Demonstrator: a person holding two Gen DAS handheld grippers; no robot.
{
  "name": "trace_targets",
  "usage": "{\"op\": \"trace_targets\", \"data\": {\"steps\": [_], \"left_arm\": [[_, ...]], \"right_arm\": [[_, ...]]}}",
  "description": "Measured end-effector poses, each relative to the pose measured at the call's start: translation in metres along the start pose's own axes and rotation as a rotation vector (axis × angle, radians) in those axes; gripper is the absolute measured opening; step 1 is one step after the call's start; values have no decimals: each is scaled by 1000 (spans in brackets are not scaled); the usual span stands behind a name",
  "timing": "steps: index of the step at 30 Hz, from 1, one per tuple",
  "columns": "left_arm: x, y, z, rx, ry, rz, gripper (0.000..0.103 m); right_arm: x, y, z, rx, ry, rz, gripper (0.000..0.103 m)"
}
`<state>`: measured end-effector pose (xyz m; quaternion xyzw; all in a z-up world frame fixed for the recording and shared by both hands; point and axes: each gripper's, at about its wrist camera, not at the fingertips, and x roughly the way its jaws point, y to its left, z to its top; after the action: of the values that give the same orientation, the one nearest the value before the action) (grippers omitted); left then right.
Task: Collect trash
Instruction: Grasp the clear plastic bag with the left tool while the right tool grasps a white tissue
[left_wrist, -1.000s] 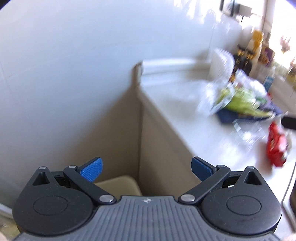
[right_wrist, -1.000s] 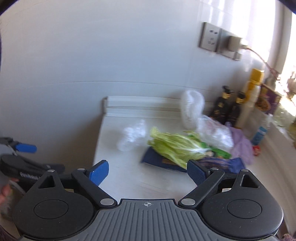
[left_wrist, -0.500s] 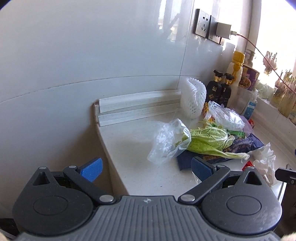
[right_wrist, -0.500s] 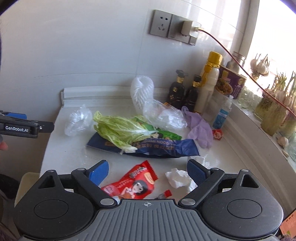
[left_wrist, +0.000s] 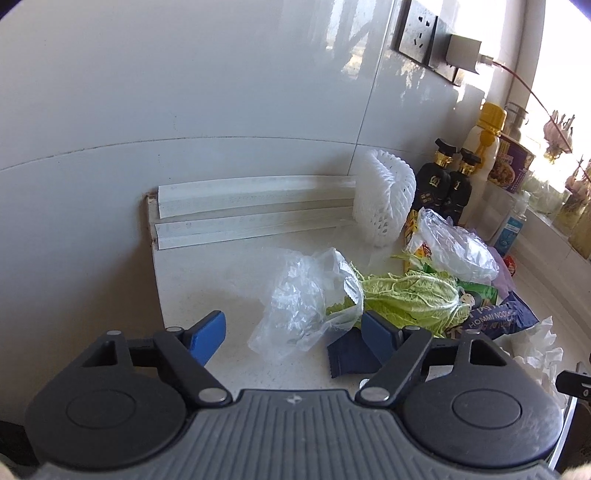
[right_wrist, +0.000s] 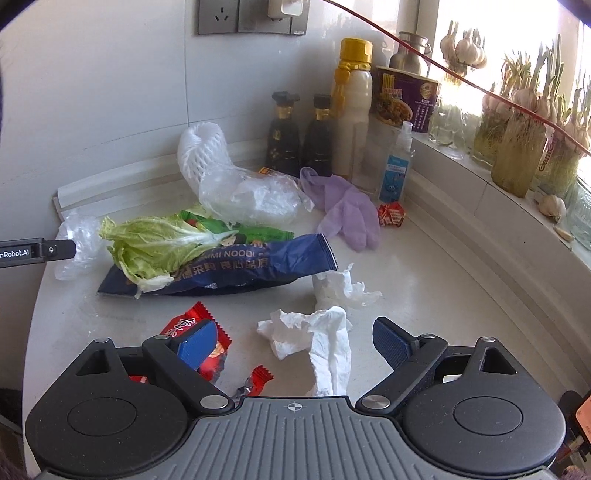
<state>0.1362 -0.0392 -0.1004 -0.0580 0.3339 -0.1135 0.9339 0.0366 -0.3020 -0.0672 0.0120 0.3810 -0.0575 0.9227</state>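
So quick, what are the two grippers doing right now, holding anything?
Left gripper: jaws closing around the clear bag, not gripping it yet.
Right gripper: open, holding nothing, above the tissue.

We see our right gripper spread wide over a crumpled white tissue on the bench, its pads clear of it. A red snack wrapper lies under the left finger, below a cabbage leaf on a blue noodle bag.

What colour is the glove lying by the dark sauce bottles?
Pale purple. The glove shows best in the right wrist view.
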Motion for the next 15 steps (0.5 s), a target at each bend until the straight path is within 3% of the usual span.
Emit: {"op": "trace_targets", "data": {"steps": [8,15], "left_arm": [[12,-1,-1,-27,19,16,54],[21,5,-4,-62,50,70,30]], "right_arm": [[24,-9,-5,29,23,13,85],[38,-14,-11,56,44,0,60]]}}
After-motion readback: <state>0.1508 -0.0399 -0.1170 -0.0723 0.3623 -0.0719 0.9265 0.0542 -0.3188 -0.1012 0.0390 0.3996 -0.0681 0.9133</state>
